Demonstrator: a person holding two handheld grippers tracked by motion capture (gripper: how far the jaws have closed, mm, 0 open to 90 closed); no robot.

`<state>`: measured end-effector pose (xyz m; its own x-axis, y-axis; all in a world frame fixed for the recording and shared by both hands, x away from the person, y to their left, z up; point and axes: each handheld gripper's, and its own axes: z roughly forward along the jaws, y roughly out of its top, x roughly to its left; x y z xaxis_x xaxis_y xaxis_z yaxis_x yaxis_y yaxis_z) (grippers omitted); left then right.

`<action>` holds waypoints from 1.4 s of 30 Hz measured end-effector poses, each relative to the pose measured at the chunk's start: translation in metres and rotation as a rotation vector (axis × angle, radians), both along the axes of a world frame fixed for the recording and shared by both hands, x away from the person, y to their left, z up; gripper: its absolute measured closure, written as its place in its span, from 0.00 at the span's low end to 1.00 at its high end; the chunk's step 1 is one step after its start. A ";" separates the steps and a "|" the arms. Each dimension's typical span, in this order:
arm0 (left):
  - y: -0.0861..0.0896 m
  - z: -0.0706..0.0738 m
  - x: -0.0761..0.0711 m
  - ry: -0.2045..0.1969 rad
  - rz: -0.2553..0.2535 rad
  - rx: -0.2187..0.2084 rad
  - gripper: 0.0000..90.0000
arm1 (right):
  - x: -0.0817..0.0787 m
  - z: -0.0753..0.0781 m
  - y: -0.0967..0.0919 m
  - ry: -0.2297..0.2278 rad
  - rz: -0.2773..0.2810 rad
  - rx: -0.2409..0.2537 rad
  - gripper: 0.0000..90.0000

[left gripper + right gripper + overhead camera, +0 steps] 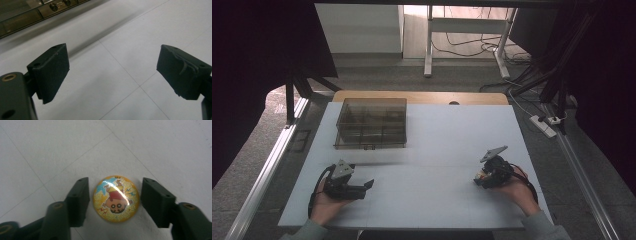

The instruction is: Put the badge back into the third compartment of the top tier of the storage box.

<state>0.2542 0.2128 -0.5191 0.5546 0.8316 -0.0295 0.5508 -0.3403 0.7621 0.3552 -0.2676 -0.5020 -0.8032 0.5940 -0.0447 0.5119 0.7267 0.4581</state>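
A round, domed yellow badge [115, 199] with a cartoon figure lies on the white table top [50, 150]. My right gripper [115, 201] is shut on it, one black pad against each side of the badge. In the high view the right gripper [482, 179] sits near the table's front right, held by a hand. At the front left, my left gripper [364, 189] lies low over the table and points right. Its pads [51, 72] stand wide open over bare table, nothing between them.
A clear brownish box [371, 123] with compartments stands at the back left of the table [437, 145]; its front wall and latch [25, 15] show in the left gripper view. A power strip [543, 126] and cables lie on the floor to the right.
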 end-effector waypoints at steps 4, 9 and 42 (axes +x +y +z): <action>0.000 0.000 0.000 -0.002 0.001 -0.001 0.13 | -0.001 0.001 0.002 0.000 -0.001 -0.014 0.53; 0.001 0.000 0.000 -0.001 0.002 -0.003 0.13 | -0.001 0.001 0.001 0.001 -0.003 -0.006 0.53; 0.002 0.001 0.000 -0.009 0.009 -0.002 0.13 | -0.008 0.030 -0.015 -0.222 -0.069 0.258 0.53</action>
